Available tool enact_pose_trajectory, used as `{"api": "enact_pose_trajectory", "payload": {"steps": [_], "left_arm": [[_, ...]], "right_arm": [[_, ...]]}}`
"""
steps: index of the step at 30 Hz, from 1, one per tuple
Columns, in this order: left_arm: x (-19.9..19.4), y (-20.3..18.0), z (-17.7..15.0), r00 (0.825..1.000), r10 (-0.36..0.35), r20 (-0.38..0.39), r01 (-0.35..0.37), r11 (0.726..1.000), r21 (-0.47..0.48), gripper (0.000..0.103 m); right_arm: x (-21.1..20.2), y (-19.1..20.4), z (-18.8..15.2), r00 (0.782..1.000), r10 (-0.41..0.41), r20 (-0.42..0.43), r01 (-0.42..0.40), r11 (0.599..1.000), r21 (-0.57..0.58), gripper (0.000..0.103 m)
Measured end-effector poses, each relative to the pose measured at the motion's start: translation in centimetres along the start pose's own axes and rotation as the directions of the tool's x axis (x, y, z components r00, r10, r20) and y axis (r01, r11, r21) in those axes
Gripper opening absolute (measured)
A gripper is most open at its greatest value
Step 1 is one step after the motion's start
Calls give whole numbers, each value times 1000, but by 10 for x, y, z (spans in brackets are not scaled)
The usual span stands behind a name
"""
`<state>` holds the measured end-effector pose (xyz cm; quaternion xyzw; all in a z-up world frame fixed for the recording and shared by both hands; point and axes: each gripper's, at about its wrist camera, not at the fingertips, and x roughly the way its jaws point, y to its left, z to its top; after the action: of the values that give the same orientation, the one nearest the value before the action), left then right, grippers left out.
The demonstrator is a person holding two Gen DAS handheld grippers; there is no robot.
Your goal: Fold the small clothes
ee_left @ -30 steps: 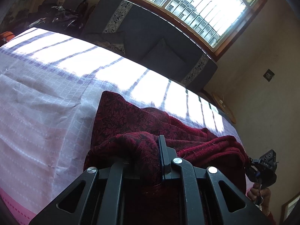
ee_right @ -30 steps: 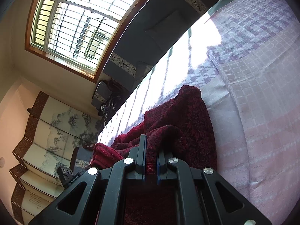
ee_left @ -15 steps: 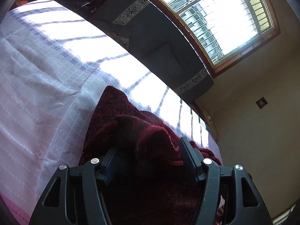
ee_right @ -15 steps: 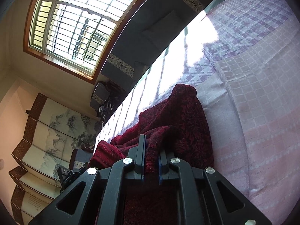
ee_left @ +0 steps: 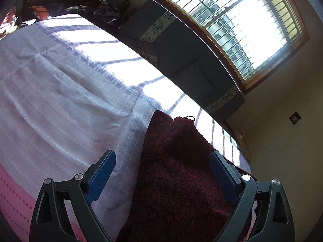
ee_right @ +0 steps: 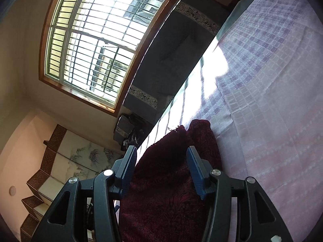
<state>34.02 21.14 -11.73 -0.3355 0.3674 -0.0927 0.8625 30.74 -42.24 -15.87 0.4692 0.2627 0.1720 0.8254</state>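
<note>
A dark red patterned garment [ee_left: 177,173] lies folded on the bed's pale purple checked cover [ee_left: 66,100]. My left gripper [ee_left: 161,161] is open, its blue-padded jaws spread wide above the garment's left part and holding nothing. In the right wrist view the same garment [ee_right: 171,181] lies on the cover [ee_right: 272,100]. My right gripper [ee_right: 161,157] is open with the cloth lying below and between its jaws, not clamped.
A dark grey sofa with patterned trim [ee_left: 181,46] stands along the far bed edge under a barred window [ee_left: 242,20]. A folding painted screen [ee_right: 60,161] stands at the room's left side. A pink band [ee_left: 12,191] runs along the cover's near edge.
Both grippers have let go of the red garment: the left opened first, then the right. The garment has dropped flat onto the bed and both grippers have drawn back a little.
</note>
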Motion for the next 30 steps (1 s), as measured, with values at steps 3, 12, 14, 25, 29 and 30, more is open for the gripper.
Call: {"api": "enact_pose_trajectory", "payload": {"steps": [3, 12, 14, 25, 29, 30], "left_arm": [[-10, 8, -18, 999, 12, -45, -10, 999, 30, 93], [-30, 12, -70, 987, -12, -162, 30, 993, 113, 93], [-32, 7, -75, 985, -6, -173, 32, 989, 146, 91], [-27, -6, -86, 971, 43, -236, 16, 970, 244, 11], [-35, -7, -92, 962, 74, -263, 4, 958, 285, 10], [-38, -7, -94, 961, 78, -265, 4, 956, 295, 10]], "right_arm": [[-12, 7, -16, 999, -7, -32, 6, 999, -43, 49], [-40, 18, -80, 966, -205, -161, 161, 955, -249, 49], [-40, 13, -89, 957, -221, -187, 171, 954, -248, 49], [-34, 9, -98, 935, -229, -270, 165, 957, -240, 9], [-50, 7, -99, 931, -225, -286, 156, 957, -245, 8], [-53, 5, -101, 928, -232, -292, 161, 956, -247, 8]]}}
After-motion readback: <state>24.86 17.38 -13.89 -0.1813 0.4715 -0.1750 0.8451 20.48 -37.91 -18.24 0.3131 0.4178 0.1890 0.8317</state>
